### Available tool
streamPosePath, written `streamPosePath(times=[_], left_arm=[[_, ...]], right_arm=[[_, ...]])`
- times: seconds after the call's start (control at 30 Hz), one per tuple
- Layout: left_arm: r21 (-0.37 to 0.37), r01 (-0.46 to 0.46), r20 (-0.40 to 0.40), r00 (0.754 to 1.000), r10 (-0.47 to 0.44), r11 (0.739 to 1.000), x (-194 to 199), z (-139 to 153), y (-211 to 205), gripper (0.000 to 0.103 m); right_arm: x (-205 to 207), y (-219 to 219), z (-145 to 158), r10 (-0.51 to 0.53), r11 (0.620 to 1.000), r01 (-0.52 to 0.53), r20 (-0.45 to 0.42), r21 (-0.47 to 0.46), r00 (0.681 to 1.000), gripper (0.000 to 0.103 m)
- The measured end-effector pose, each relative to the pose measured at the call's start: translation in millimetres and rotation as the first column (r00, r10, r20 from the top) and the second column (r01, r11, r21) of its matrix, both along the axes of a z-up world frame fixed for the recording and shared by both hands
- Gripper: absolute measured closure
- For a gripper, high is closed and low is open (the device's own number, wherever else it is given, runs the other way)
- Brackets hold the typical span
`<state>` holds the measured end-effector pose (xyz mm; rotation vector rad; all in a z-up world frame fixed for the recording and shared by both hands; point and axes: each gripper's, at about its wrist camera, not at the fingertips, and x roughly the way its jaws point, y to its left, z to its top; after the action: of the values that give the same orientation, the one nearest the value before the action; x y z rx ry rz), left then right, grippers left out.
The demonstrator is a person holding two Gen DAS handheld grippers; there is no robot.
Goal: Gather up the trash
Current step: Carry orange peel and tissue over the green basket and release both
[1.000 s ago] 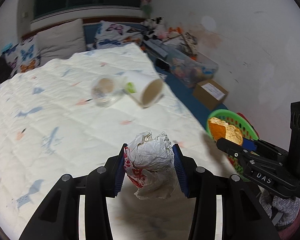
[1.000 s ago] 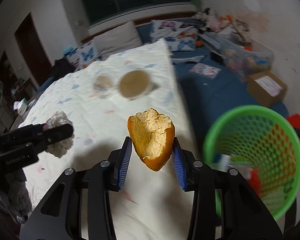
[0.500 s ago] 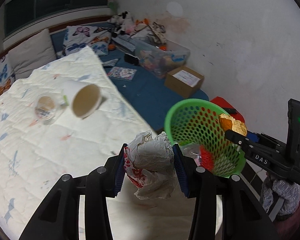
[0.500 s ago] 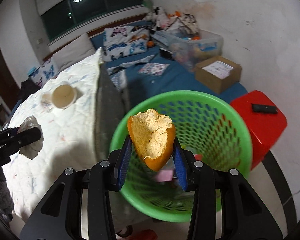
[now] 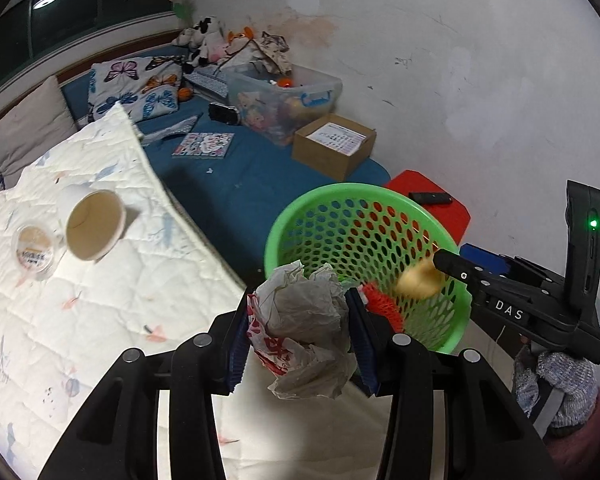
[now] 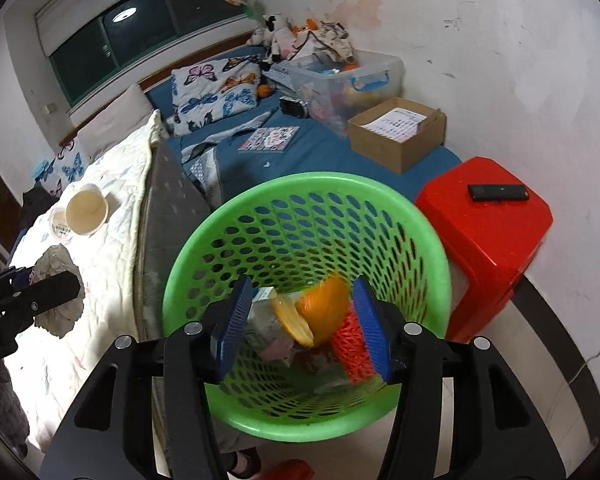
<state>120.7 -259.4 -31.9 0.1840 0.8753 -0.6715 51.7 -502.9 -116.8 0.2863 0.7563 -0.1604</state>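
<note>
your right gripper (image 6: 304, 324) hangs over the green basket (image 6: 432, 248) with fingers spread wide, so the orange peel (image 6: 324, 308) falls free inside. your left gripper (image 5: 298, 334) pinches the crumpled wrapper (image 5: 304, 320) beside the rim, ready to drop it too.

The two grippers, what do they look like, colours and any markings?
Both are black plastic with silver screws; the left gripper and right gripper each carry ribbed blue pads. The left wrist view shows white letters DAS on the right one's side, a green light, and a grey knitted glove with a pink sleeve.
</note>
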Motion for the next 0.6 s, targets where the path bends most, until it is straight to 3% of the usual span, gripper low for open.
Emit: streamPosePath(times=[0.6], left_arm=[[0.046,0.093,-0.02,0.996,-0.092,0.995,-3,-18,-58,0.057]], right_arm=[[-25,-20,8,-0.033,0.999,0.033,0.033,0.018,0.999,0.047]])
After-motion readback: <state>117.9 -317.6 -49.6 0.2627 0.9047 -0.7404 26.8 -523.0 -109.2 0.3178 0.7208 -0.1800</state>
